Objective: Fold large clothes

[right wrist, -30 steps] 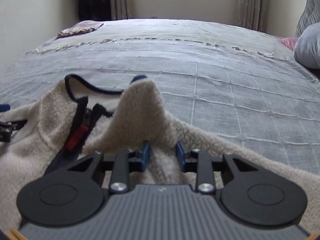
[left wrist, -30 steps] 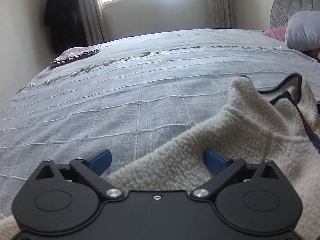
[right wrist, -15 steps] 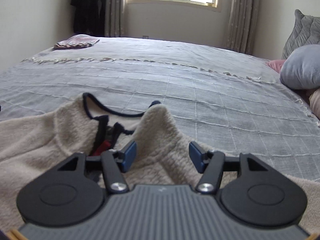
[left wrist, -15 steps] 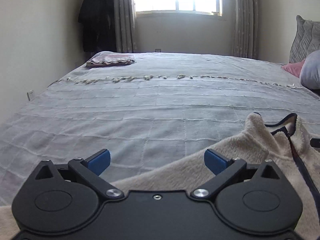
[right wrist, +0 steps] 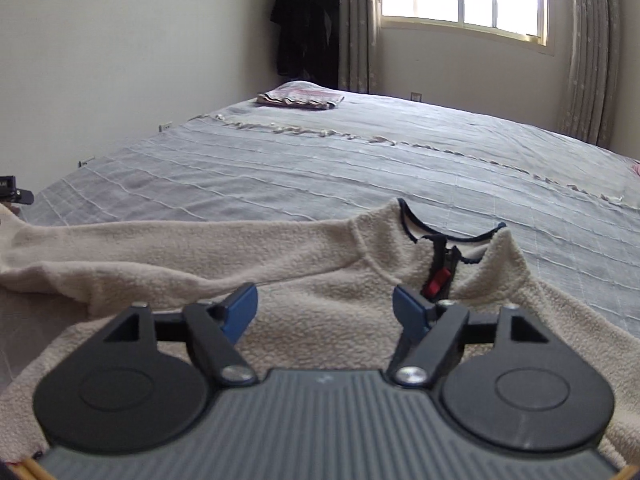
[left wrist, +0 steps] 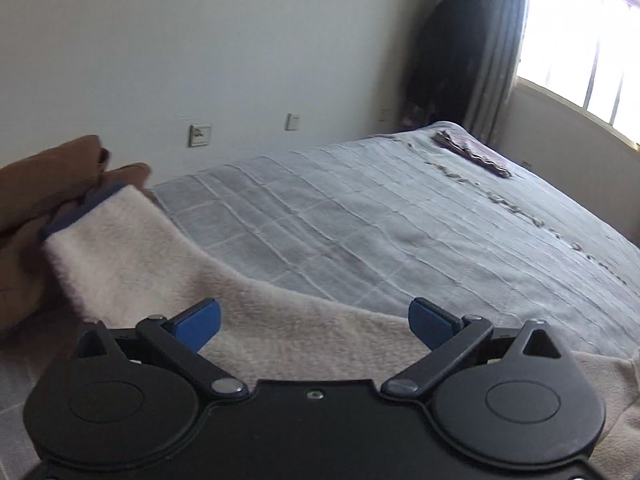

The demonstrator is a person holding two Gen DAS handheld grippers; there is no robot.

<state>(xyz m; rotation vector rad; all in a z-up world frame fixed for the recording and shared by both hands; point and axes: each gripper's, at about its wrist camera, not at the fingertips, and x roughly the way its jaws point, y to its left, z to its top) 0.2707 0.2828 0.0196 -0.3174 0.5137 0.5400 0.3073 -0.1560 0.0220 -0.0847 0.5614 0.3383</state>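
A cream fleece jacket (right wrist: 320,264) with dark blue trim and a red zip pull (right wrist: 437,282) lies flat on the grey bedspread (right wrist: 360,168). Its collar (right wrist: 452,236) points up the bed and one sleeve (right wrist: 140,244) stretches left. My right gripper (right wrist: 325,312) is open and empty just above the chest of the jacket. In the left wrist view my left gripper (left wrist: 315,322) is open and empty over the sleeve (left wrist: 160,264), whose blue-edged cuff (left wrist: 76,212) lies at the far left.
A brown garment (left wrist: 44,184) lies bunched beside the cuff at the bed's left edge. A folded patterned cloth (right wrist: 300,98) sits at the far corner of the bed. A dark coat (right wrist: 308,24) hangs by the curtains. The wall (left wrist: 200,60) runs close along the bed's left side.
My right gripper opened wider and drew back from the collar flap. My left gripper swung left, from facing the window to facing the side wall, over the sleeve and cuff.
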